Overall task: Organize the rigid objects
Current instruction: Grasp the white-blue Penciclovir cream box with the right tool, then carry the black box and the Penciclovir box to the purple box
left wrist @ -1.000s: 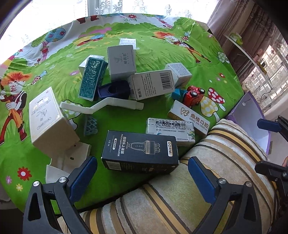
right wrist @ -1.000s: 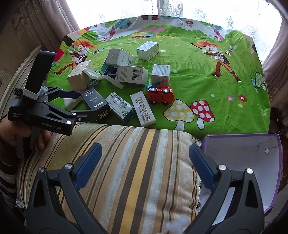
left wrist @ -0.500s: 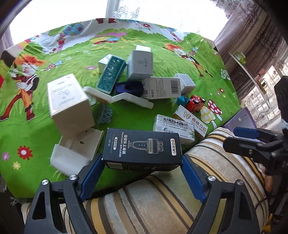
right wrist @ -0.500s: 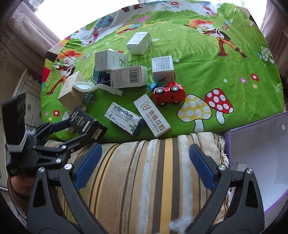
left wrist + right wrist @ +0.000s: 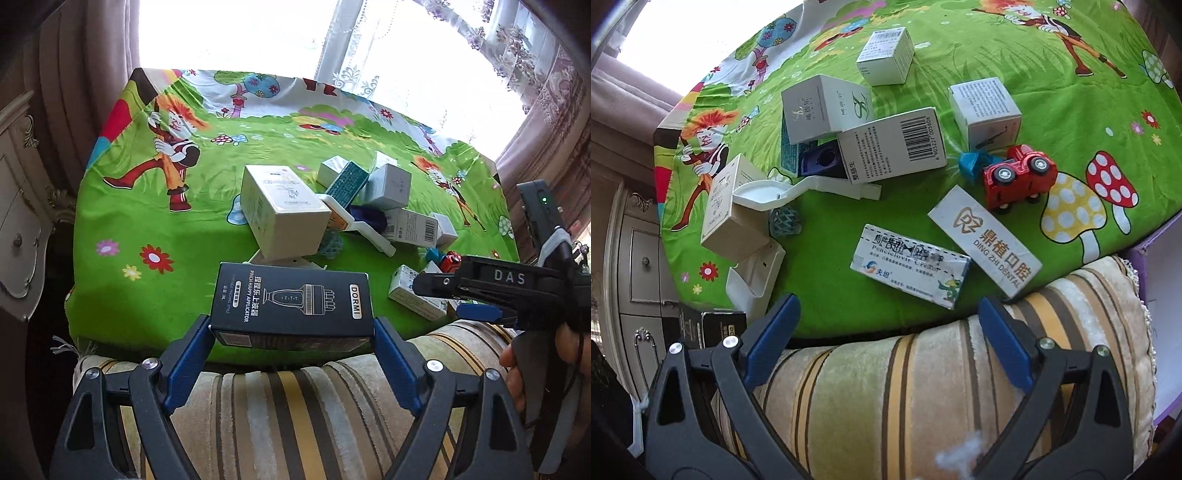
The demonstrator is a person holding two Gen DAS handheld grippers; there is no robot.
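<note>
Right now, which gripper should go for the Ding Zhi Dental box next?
Right. The right gripper is open and empty, with the Ding Zhi Dental box lying just ahead of its fingers. The left gripper is busy: clamped on the black Dormi box, further from that side.

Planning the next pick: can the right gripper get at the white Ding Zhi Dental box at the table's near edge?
Probably yes. The right gripper is open and empty, the white Ding Zhi Dental box lies flat just ahead, nothing on top; only the striped cushion crowds its near end.
</note>
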